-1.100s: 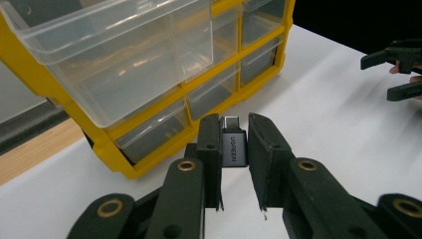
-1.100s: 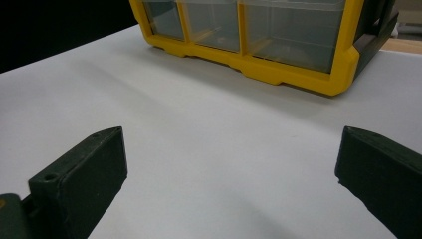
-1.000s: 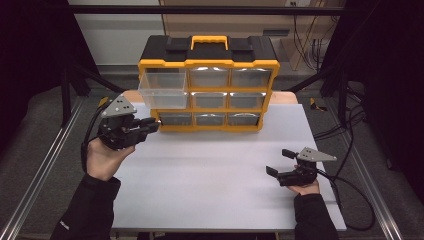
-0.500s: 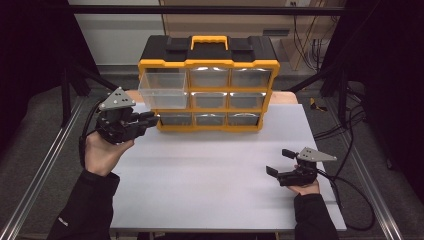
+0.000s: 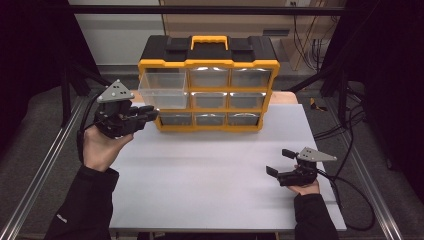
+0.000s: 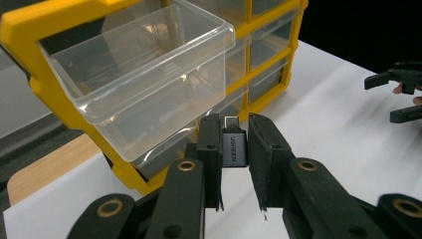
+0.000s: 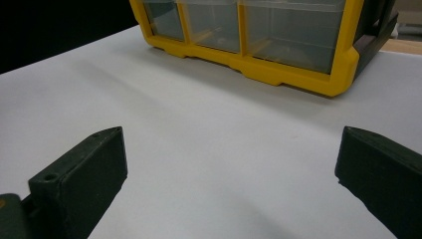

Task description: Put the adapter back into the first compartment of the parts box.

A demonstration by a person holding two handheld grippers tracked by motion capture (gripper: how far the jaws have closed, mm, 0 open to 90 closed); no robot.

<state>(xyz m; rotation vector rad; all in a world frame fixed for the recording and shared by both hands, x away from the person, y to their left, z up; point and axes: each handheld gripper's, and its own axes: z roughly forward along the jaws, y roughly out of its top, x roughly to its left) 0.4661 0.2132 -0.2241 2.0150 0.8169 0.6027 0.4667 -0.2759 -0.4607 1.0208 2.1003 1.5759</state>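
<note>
Just below the pulled-out clear drawer [image 6: 144, 74] of the yellow organizer [image 5: 207, 64], the left gripper [image 6: 234, 149] pinches a small grey USB adapter [image 6: 234, 147] between its jaws, while the right gripper [image 5: 280, 162] rests spread apart.

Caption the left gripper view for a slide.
Left gripper clamps a small USB adapter just below the pulled-out clear drawer of a yellow organizer.

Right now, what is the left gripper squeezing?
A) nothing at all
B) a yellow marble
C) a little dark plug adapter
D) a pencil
C: in the left gripper view, the left gripper is shut on a small dark adapter with a metal plug tip, just below the pulled-out clear drawer.
</note>
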